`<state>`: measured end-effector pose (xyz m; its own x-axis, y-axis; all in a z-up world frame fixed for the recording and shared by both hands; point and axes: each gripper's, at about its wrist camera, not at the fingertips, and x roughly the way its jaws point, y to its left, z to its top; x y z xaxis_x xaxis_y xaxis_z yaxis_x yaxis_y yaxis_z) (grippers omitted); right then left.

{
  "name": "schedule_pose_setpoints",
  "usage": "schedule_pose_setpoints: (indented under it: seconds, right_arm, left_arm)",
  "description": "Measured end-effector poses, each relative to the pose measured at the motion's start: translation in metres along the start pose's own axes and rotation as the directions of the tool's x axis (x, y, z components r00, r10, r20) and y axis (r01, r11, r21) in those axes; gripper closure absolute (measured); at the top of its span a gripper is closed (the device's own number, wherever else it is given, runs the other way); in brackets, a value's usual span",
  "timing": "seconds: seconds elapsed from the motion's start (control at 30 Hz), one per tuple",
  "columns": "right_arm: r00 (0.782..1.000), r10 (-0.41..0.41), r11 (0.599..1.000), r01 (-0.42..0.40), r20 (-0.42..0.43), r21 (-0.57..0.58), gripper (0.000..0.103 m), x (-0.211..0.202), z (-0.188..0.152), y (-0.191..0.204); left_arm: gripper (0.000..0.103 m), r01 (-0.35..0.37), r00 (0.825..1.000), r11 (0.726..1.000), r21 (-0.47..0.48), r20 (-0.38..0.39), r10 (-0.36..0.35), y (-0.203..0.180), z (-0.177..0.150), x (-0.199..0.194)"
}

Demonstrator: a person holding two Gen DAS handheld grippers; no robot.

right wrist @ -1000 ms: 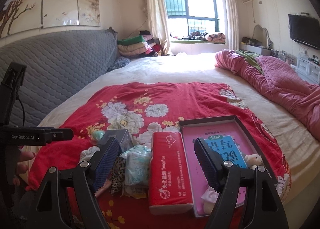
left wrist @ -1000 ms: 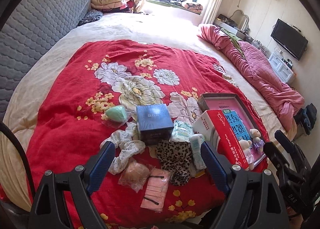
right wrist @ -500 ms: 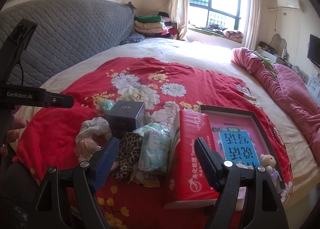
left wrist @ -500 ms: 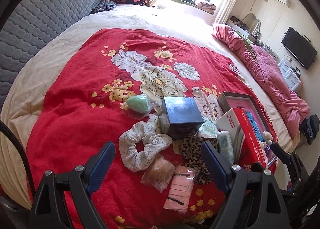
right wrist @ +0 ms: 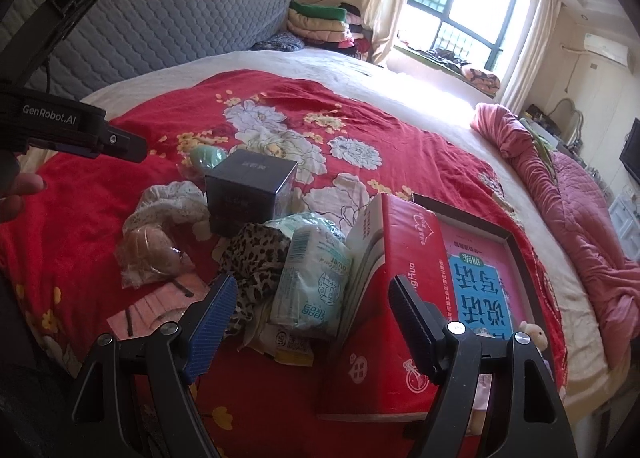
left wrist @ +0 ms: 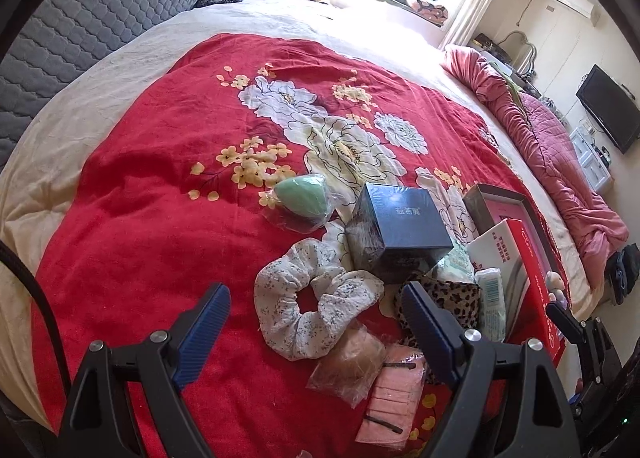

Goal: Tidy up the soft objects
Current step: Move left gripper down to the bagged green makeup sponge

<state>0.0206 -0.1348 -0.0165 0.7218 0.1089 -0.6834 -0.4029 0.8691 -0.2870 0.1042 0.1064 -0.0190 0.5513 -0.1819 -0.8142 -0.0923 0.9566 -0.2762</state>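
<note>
Both grippers have dropped closer to the pile on the bed than a second ago, so the things loom larger between the fingers; nothing is picked up yet, and the sorting looks about to begin. The left gripper (left wrist: 314, 332) has its fingers spread wide and empty, with the white floral scrunchie (left wrist: 308, 298) lying just ahead between them, beside a bagged beige puff (left wrist: 352, 358) and a pink card of hairpins (left wrist: 390, 406). The right gripper (right wrist: 312, 318) is also spread and empty, aimed at a pack of tissues (right wrist: 310, 282) that leans on a red tissue box (right wrist: 400, 298) next to a leopard-print cloth (right wrist: 256, 258). Farther off sit a dark box (left wrist: 396, 230) with pale characters on its lid, too small to read, and a green sponge (left wrist: 300, 198) in a wrapper. An open tray (right wrist: 508, 234) holds a blue book with large Chinese characters. "GenRobot.AI" is printed on the left gripper's body in the right wrist view.
</note>
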Motion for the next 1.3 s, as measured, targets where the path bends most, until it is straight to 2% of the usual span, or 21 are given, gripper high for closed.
schedule_pose_setpoints:
  seconds: [0.07, 0.13, 0.2, 0.27, 0.33, 0.63, 0.8, 0.83, 0.87, 0.93, 1.03, 1.23, 1.3]
  right_arm:
    - [0.999, -0.052, 0.997, 0.051, -0.007, -0.053, 0.025, 0.006, -0.001, 0.009]
    - [0.998, -0.069, 0.993, 0.067, -0.014, -0.099, 0.028, 0.012, -0.003, 0.016]
    - [0.995, -0.094, 0.986, 0.088, -0.037, -0.144, 0.033, 0.020, -0.005, 0.021]
    - [0.990, -0.127, 0.977, 0.114, -0.062, -0.182, 0.044, 0.029, -0.007, 0.025]
    - [0.985, -0.165, 0.967, 0.149, -0.058, -0.208, 0.046, 0.034, -0.009, 0.026]
    - [0.971, -0.235, 0.936, 0.213, -0.047, -0.281, 0.047, 0.060, -0.004, 0.037]
    - [0.964, -0.264, 0.931, 0.245, -0.035, -0.270, 0.047, 0.071, 0.001, 0.033]
    - [0.967, -0.253, 0.937, 0.235, -0.039, -0.260, 0.049, 0.073, 0.001, 0.031]
    - [0.972, -0.230, 0.947, 0.212, -0.050, -0.243, 0.059, 0.075, 0.002, 0.027]
    - [0.981, -0.181, 0.964, 0.164, -0.067, -0.209, 0.071, 0.075, 0.003, 0.023]
    - [0.985, -0.158, 0.971, 0.142, -0.070, -0.193, 0.073, 0.075, 0.005, 0.022]
    - [0.994, -0.081, 0.993, 0.074, -0.068, -0.092, 0.077, 0.070, 0.009, 0.004]
    - [0.996, -0.055, 0.996, 0.051, -0.063, -0.067, 0.078, 0.067, 0.009, 0.002]
  left_arm:
    - [0.016, 0.009, 1.000, 1.000, -0.008, -0.001, -0.009, 0.002, 0.001, 0.007]
    - [0.016, 0.016, 1.000, 1.000, -0.012, -0.008, -0.016, 0.005, 0.002, 0.014]
    - [0.016, 0.017, 1.000, 1.000, -0.015, -0.017, -0.017, 0.006, 0.003, 0.021]
    - [0.016, 0.023, 1.000, 1.000, -0.012, -0.016, -0.023, 0.006, 0.005, 0.025]
    - [0.016, 0.028, 0.999, 1.000, -0.012, -0.020, -0.029, 0.007, 0.007, 0.029]
    - [0.016, 0.054, 0.998, 0.998, -0.038, -0.011, -0.054, 0.015, 0.031, 0.058]
    - [0.016, 0.035, 0.999, 0.999, -0.040, -0.017, -0.036, 0.017, 0.047, 0.083]
    - [0.016, 0.034, 0.999, 0.999, -0.042, -0.021, -0.035, 0.018, 0.049, 0.088]
    - [0.016, 0.030, 0.999, 0.998, -0.046, -0.028, -0.031, 0.020, 0.051, 0.093]
    - [0.016, 0.019, 0.999, 0.998, -0.067, -0.039, -0.022, 0.024, 0.055, 0.103]
    - [0.016, 0.009, 0.998, 0.995, -0.101, -0.054, -0.014, 0.031, 0.060, 0.116]
    - [0.017, 0.030, 0.999, 0.996, -0.087, -0.034, -0.034, 0.030, 0.067, 0.128]
    - [0.022, 0.036, 0.999, 0.996, -0.083, -0.036, -0.040, 0.028, 0.069, 0.133]
